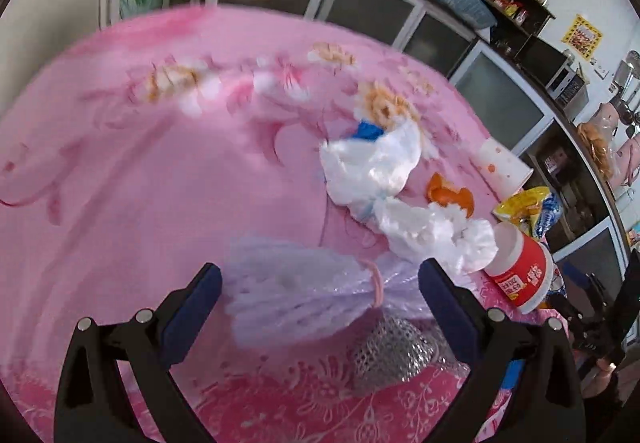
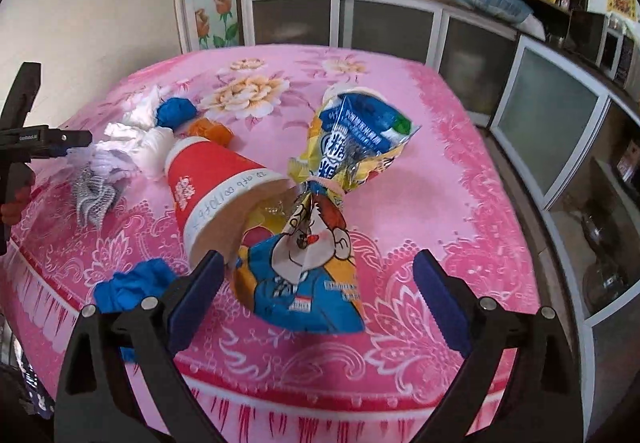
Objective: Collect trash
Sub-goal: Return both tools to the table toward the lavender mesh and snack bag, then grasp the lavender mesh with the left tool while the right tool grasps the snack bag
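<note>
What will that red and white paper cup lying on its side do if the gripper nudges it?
The red and white paper cup lies on its side on the pink floral cloth, so it would probably roll in a curve, being tapered. It looks empty and light, so a squeeze may crumple its open rim. The crinkled snack bag beside it might block the roll.

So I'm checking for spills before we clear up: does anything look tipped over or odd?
The red paper cup lies on its side on the pink cloth, touching a snack bag. No spill shows.

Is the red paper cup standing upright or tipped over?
Tipped over. The red paper cup lies on its side on the pink bedspread, its open mouth facing the snack bag.
</note>
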A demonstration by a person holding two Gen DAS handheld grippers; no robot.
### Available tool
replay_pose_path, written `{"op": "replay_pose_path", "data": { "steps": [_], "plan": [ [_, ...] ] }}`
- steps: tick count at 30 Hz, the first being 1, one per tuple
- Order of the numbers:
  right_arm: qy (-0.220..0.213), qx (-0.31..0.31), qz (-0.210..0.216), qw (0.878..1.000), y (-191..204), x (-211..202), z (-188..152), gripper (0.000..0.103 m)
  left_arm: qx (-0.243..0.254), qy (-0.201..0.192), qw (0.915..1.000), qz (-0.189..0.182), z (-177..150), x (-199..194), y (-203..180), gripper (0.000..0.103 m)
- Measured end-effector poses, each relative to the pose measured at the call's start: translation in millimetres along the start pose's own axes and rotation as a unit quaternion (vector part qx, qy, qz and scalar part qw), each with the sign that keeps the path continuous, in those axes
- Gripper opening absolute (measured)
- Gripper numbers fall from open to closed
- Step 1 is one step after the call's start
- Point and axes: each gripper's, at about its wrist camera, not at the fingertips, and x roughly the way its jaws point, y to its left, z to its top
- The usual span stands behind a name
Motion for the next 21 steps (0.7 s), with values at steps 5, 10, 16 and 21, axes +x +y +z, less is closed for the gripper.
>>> {"op": "replay_pose_path", "data": {
  "steps": [5,10,16,21],
  "plan": [
    [0.038,0.01,0.026,0.999,-1.2,22.6,1.1,0.075,-0.004,0.009,0.9999,0.005,1.2,14.8,-0.4,0.093],
    [0.04,0.019,0.026,0.999,1.3,24.6,1.0,0.059,-0.012,-0.002,0.9999,-0.003,1.9,7.2,4.0,0.041],
    [0.023,0.018,0.023,0.999,5.9,14.0,-1.9,0.051,-0.015,-0.023,0.9993,-0.026,-1.2,-12.5,7.7,0.018],
    [0.001,0.028,0.025,0.999,1.8,-10.4,-1.0,0.051,-0.023,-0.047,0.9973,-0.051,-6.5,-34.7,7.7,0.017]
  ]
}}
